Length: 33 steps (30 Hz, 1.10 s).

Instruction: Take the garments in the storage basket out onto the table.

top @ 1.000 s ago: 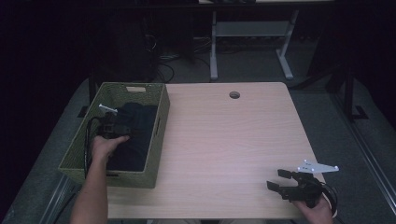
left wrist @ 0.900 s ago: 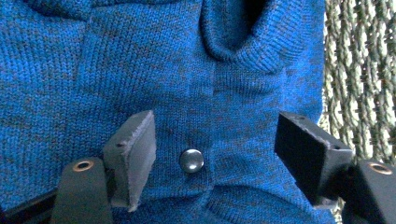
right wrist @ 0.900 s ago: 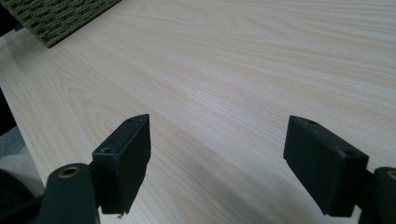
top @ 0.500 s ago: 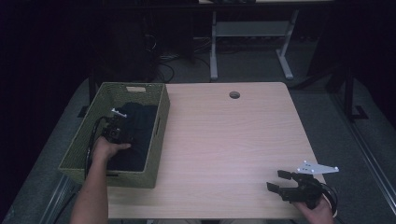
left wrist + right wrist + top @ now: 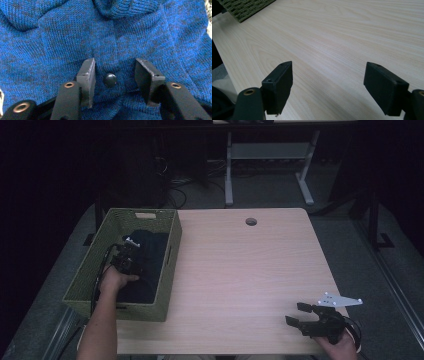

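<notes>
Your left gripper point(image 5: 113, 75) is down in the green basket point(image 5: 172, 250), pressed into the blue knit garment point(image 5: 75, 37). Its jaws are parted and straddle a fold with a dark snap button point(image 5: 110, 80) between them, placed to pinch there. Your right gripper point(image 5: 329, 85) hovers wide apart over bare worktop point(image 5: 352, 32), basket corner far ahead to its left, likely waiting. No label or writing is legible.

A dim office or laboratory recording room, as shown by a pale wood-grain desk point(image 5: 240, 270) with a round cable port point(image 5: 251, 221); a second white-framed desk point(image 5: 265, 165) behind it; loose cables point(image 5: 175, 185) on grey carpet point(image 5: 345, 250); black, unlit surroundings.
</notes>
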### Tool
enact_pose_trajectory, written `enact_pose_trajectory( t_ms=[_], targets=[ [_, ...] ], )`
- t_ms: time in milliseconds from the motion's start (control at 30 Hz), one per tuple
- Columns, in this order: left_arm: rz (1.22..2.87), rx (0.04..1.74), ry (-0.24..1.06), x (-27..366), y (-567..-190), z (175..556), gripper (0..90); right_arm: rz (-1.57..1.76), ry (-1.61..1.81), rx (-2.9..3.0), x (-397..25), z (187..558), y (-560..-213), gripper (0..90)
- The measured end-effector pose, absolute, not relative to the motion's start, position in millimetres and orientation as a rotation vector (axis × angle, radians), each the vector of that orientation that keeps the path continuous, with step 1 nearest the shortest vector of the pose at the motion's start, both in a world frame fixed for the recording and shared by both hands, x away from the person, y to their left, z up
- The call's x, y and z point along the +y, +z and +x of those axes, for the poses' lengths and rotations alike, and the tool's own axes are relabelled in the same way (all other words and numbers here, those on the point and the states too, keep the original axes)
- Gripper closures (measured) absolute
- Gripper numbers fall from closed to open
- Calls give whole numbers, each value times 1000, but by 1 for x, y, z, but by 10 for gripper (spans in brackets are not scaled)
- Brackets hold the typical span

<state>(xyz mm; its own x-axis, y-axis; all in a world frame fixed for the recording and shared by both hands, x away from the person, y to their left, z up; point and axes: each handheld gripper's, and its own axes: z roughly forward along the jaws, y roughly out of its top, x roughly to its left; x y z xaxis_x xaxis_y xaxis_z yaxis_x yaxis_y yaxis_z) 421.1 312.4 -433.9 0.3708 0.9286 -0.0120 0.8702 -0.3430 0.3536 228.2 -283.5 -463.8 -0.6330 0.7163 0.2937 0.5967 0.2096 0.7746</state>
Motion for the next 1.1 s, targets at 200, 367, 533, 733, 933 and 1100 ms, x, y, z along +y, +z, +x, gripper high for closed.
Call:
enact_pose_trajectory(
  t_ms=[200, 367, 533, 733, 933, 1100],
  targets=[
    [2345, 1593, 258, 313, -432, 423, 586, 1281, 1399, 2347, -283, 228, -464, 230],
    [2333, 1620, 239, 318, -429, 424, 741, 1277, 1399, 2347, -284, 228, -464, 229],
    [2311, 1680, 169, 319, -423, 429, 753, 1289, 1409, 2340, -285, 228, -465, 229],
    [2148, 1651, 142, 333, -402, 422, 756, 1295, 1410, 2335, -286, 229, -466, 229],
    [1944, 1579, 160, 345, -376, 409, 756, 1305, 1411, 2325, -286, 229, -465, 230],
    [1824, 1506, 166, 357, -358, 397, 757, 1313, 1419, 2316, -287, 229, -465, 230]
  ],
)
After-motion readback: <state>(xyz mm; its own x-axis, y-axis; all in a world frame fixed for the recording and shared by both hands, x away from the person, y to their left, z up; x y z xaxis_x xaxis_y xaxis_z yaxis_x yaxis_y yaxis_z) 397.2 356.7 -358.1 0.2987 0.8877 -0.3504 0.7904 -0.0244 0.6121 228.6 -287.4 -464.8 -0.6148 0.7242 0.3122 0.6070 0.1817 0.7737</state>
